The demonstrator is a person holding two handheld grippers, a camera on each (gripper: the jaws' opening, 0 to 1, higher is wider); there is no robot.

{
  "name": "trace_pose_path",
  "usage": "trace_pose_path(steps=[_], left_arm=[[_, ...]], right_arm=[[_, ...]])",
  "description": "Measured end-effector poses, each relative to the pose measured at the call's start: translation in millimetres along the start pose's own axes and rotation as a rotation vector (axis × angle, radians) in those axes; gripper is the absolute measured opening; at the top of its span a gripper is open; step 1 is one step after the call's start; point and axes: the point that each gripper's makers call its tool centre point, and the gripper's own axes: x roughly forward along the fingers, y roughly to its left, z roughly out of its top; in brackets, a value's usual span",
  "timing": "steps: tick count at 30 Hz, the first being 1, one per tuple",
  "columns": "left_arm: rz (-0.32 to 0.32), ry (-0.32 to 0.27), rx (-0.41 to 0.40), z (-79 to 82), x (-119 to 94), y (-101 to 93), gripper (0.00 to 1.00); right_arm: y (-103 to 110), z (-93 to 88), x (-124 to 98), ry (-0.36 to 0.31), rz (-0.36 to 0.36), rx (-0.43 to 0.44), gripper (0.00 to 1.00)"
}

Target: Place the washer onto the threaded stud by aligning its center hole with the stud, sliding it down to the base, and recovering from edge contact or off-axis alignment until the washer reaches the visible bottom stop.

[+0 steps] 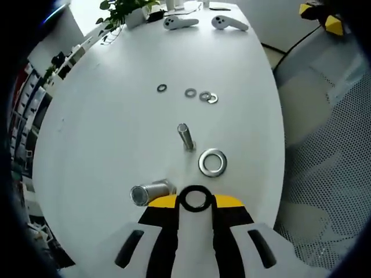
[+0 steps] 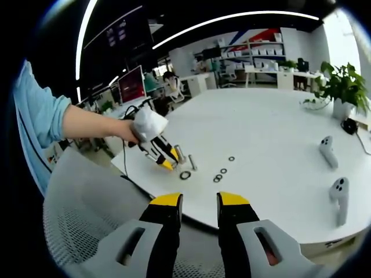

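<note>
A black washer (image 1: 195, 198) sits between the yellow tips of my left gripper (image 1: 196, 202), which is shut on it, low over the white table (image 1: 116, 127). Just beyond stands the upright threaded stud (image 1: 185, 137), bare. A large silver washer (image 1: 212, 162) lies flat to the right of its base. In the right gripper view a hand holds the left gripper (image 2: 164, 158) beside the stud (image 2: 192, 162) and the flat washer (image 2: 185, 175). My right gripper (image 2: 200, 202) is open and holds nothing, back from the table's edge.
A metal cylinder (image 1: 149, 192) lies on its side left of my left jaws. Several small washers (image 1: 205, 96) lie past the stud. Two white controllers (image 1: 229, 23) and a potted plant (image 1: 124, 10) are at the far end. A mesh chair (image 2: 87, 226) stands by the table edge.
</note>
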Motion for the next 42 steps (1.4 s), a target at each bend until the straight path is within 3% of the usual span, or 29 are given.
trace_pose_path(steps=[16,24,42], left_arm=[[0.016,-0.001,0.016,9.5,-35.7,2.0,0.19],[0.019,0.01,0.025,10.7,-43.6,2.6,0.19],[0.065,0.02,0.051,18.0,-55.2,28.7,0.19]], right_arm=[[-0.6,0.1,-0.2,-0.003,-0.002,0.0,0.26],[-0.5,0.6,-0.2,-0.006,-0.002,0.0,0.26],[-1.8,1.1,-0.2,-0.01,-0.012,0.009,0.26]])
